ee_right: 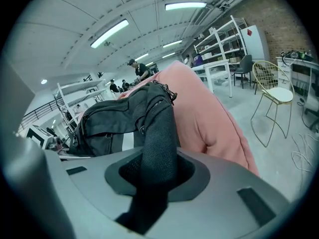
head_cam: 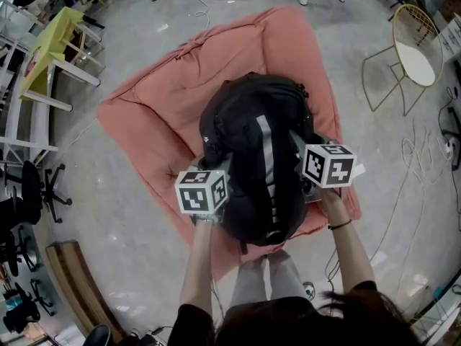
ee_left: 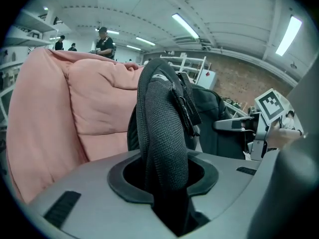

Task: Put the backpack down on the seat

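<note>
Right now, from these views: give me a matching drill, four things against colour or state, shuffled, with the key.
Things:
1. backpack
2. seat
3. wire chair
4. left gripper

Colour or state:
A. pink
B. shut on the shoulder strap
C. black
D. gold frame, white pad

Pairs: 1-C, 2-A, 3-D, 4-B

Left arm (head_cam: 196,272) and right arm (head_cam: 353,247) both stretched out front, forearms bare. Left gripper (head_cam: 215,173) and right gripper (head_cam: 311,166) level with each other, angled forward and down. Left jaws clamped on strap (ee_left: 159,133), right jaws on other strap (ee_right: 157,138).
</note>
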`<action>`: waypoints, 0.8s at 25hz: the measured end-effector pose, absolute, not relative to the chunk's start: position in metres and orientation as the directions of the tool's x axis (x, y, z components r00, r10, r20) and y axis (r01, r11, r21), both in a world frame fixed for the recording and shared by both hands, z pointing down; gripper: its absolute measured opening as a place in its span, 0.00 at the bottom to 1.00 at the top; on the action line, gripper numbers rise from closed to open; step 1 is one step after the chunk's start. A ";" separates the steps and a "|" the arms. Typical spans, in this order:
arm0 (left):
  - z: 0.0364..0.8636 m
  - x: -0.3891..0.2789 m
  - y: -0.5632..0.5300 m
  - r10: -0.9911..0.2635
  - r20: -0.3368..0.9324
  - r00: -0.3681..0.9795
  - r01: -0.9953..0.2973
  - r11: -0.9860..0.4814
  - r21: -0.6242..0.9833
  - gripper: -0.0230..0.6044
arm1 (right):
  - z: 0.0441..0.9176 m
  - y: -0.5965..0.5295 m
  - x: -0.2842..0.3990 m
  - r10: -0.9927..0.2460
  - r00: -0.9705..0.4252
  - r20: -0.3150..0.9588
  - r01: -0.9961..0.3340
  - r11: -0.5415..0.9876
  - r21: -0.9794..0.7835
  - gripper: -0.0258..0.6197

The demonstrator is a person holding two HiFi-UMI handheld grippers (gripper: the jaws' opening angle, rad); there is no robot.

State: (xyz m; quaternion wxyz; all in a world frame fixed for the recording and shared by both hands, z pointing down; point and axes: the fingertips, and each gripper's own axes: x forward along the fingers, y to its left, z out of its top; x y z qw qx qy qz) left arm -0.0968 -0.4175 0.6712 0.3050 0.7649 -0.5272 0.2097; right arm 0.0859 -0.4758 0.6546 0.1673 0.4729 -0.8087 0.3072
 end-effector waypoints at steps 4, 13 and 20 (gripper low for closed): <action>0.678 -0.102 -0.430 -0.692 0.645 0.325 -0.946 -0.242 0.217 0.25 | 0.661 -0.489 0.082 -0.675 -0.468 0.570 -0.884 0.347 -0.314 0.18; 0.687 -0.110 -0.444 -0.690 0.663 0.289 -0.957 -0.209 0.200 0.30 | 0.669 -0.505 0.077 -0.675 -0.453 0.582 -0.891 0.322 -0.320 0.23; 0.689 -0.114 -0.448 -0.704 0.660 0.261 -0.965 -0.188 0.181 0.33 | 0.672 -0.513 0.081 -0.685 -0.446 0.576 -0.891 0.276 -0.361 0.36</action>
